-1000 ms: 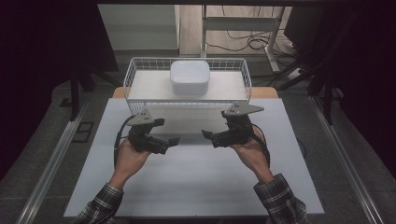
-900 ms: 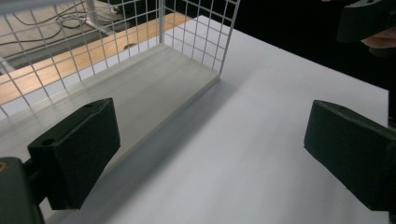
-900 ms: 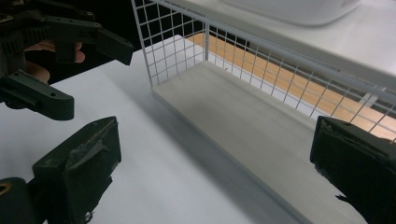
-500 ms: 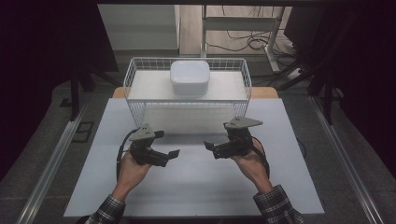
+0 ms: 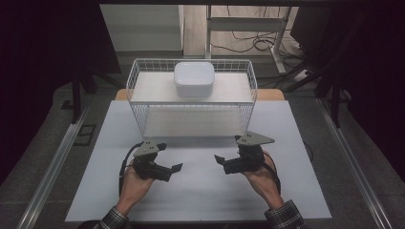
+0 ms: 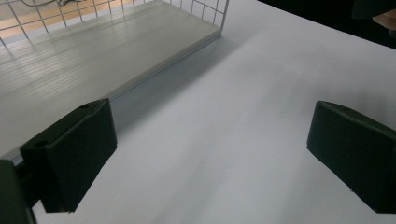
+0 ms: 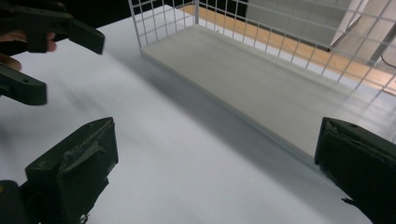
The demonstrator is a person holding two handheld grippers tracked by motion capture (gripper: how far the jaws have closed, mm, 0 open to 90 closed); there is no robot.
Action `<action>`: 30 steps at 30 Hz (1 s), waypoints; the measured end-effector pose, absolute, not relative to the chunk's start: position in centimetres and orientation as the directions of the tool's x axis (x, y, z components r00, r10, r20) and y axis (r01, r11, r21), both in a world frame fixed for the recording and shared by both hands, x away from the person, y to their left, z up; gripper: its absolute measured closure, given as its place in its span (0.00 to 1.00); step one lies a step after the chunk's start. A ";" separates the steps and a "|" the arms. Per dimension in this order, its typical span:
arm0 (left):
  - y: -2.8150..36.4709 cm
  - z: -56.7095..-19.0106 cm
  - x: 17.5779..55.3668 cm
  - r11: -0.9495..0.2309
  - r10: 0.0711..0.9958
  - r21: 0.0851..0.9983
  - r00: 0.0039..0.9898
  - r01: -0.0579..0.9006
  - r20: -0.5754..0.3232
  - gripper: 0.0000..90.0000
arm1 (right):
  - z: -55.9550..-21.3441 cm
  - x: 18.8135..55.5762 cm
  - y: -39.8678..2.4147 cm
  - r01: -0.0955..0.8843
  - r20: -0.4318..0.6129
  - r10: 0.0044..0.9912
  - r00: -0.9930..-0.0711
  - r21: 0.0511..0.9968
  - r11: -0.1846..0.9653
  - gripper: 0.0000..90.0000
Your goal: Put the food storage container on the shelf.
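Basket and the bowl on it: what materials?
Basket: thin white-coated wire, going by its open grid walls; pale ribbed shelf board inside, plastic or wood. Bowl: smooth, matte white, rounded square; plastic or ceramic, look leaves it open.

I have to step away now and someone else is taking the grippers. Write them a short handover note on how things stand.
Left gripper: open, empty, held over the white table, near side.
Right gripper: open, empty, facing the left one.
White bowl: upside down on the top shelf of the wire rack, at the far side of the table.
Lower shelf: bare.
Done: nothing gripped.
Left: probably reach the bowl; both grippers are well short of the rack.
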State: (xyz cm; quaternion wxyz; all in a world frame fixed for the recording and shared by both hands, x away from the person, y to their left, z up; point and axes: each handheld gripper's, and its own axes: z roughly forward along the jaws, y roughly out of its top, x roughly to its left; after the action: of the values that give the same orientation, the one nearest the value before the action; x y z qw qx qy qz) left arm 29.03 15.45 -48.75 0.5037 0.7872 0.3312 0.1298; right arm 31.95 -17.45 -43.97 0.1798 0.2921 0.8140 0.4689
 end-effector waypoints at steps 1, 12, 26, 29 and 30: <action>15.5 -48.8 28.8 -0.278 0.655 0.879 0.746 0.387 -0.121 0.01 | -44.1 31.9 -17.6 0.312 -0.017 0.646 -0.763 0.866 0.391 0.00; 16.5 -49.4 27.0 -0.286 0.669 0.874 0.735 0.392 -0.111 0.01 | -44.4 31.0 -18.9 0.329 -0.008 0.660 -0.752 0.862 0.385 0.00; 18.8 -50.7 24.3 -0.283 0.707 0.861 0.699 0.423 -0.111 0.01 | -45.2 28.8 -20.6 0.325 -0.032 0.670 -0.742 0.856 0.401 0.00; 19.4 -50.8 23.5 -0.279 0.719 0.860 0.687 0.428 -0.108 0.01 | -45.5 28.3 -21.3 0.331 -0.029 0.676 -0.737 0.856 0.397 0.00; 19.6 -50.8 23.3 -0.278 0.722 0.859 0.683 0.429 -0.108 0.01 | -45.6 28.1 -21.6 0.335 -0.029 0.680 -0.733 0.854 0.397 0.00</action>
State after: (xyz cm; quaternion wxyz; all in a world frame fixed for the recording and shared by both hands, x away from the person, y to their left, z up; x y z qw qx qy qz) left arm 23.33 19.61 -50.84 0.4757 0.7844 0.3670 0.1540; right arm 28.10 -21.58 -45.60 0.1908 0.3118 0.8137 0.4519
